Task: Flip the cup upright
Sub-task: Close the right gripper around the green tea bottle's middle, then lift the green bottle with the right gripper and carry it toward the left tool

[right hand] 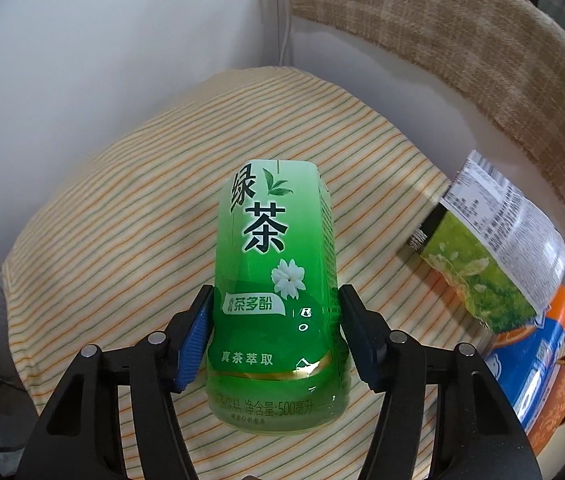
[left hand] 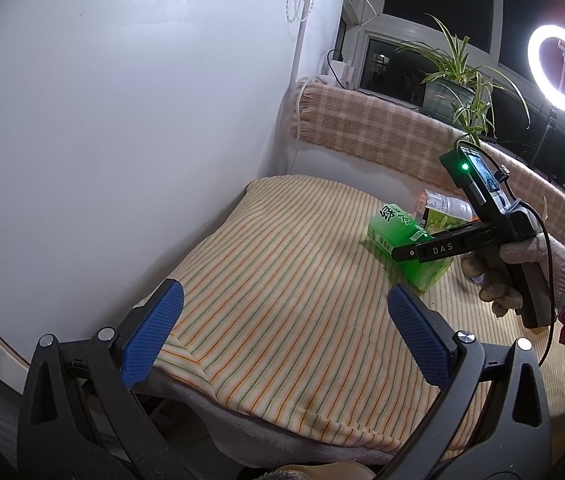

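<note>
The task's thing is a translucent green plastic cup cut from a tea bottle [right hand: 276,300], wrapped in a glossy green label with large dark Chinese characters, a leaf sprig and a white jasmine flower. In the right wrist view it fills the centre, its body running from 6 o'clock up toward 12 o'clock, the print reading right way up. In the left wrist view the same cup [left hand: 400,236] sits at about 3 o'clock and looks tilted. Which end is open cannot be told. The label is intact and shiny, with bright glints near the lower band.
</note>
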A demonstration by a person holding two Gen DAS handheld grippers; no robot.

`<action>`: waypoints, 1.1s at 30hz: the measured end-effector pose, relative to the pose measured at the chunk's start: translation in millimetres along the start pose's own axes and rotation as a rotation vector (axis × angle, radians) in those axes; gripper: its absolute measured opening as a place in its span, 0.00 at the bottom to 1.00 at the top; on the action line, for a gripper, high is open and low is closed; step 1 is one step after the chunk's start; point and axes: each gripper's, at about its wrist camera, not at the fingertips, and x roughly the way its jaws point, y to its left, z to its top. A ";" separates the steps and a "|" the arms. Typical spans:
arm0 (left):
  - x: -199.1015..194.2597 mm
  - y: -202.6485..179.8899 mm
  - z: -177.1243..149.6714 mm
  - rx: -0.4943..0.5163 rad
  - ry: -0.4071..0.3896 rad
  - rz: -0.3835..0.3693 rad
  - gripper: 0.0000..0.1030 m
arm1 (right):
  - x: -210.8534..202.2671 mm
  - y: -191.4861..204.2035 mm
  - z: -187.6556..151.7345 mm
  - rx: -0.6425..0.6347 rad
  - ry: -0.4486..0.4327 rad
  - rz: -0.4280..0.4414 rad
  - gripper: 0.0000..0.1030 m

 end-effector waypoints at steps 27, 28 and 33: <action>3.1 -82.5 -6.3 0.139 0.016 -0.160 1.00 | -109.9 -46.3 -198.7 0.742 -0.262 0.190 0.59; 3.8 -85.1 -7.4 0.142 0.020 -0.166 1.00 | -108.5 -47.5 -205.4 0.777 -0.266 0.192 0.59; 10.6 -104.6 -12.7 0.160 0.062 -0.209 1.00 | -102.2 -55.8 -224.1 0.903 -0.272 0.195 0.59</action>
